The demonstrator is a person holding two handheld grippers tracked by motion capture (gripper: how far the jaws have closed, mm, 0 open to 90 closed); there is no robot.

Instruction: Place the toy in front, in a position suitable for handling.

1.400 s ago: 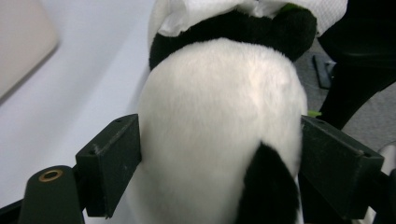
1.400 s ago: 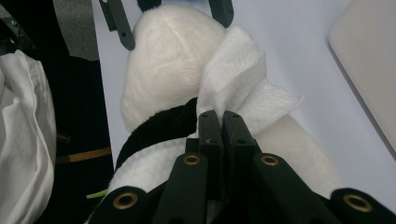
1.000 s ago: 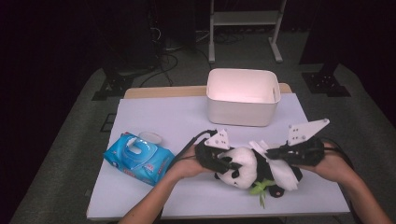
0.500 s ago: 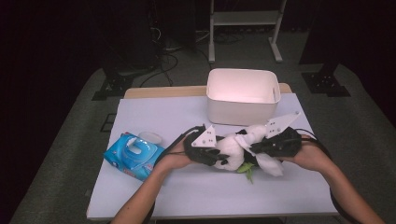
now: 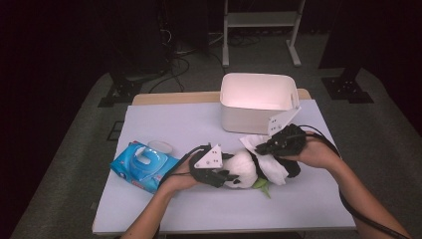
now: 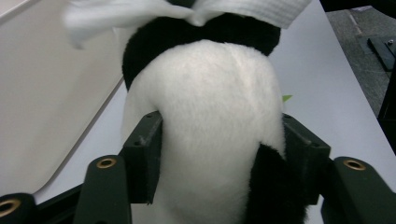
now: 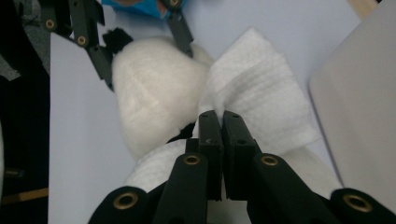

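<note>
Lying at lower centre of the high view, the panda (image 5: 249, 169) is flanked by both grippers on the table (image 5: 164, 124). The left gripper (image 5: 226, 177) is seen at the toy's left end; in the left gripper view its pads (image 6: 147, 154) sit against the white plush (image 6: 215, 130) on both sides, though the jaws have just been opening, so a firm squeeze cannot be confirmed. Plush is still between the jaws. The right gripper (image 5: 261, 148) is at the toy's upper right, jaws closed tight; in the right gripper view a white wipe (image 7: 261, 98) is pinched at the tips (image 7: 220, 122), draped over the panda (image 7: 154, 93). The wipe (image 5: 259, 144) is spread over the toy's right half in the high view. The bin (image 5: 259, 102) stands just above the toy, upper centre, close but probably not touching. The blue pack (image 5: 142, 167) lies at left, apart from the panda, beside the left wrist.
</note>
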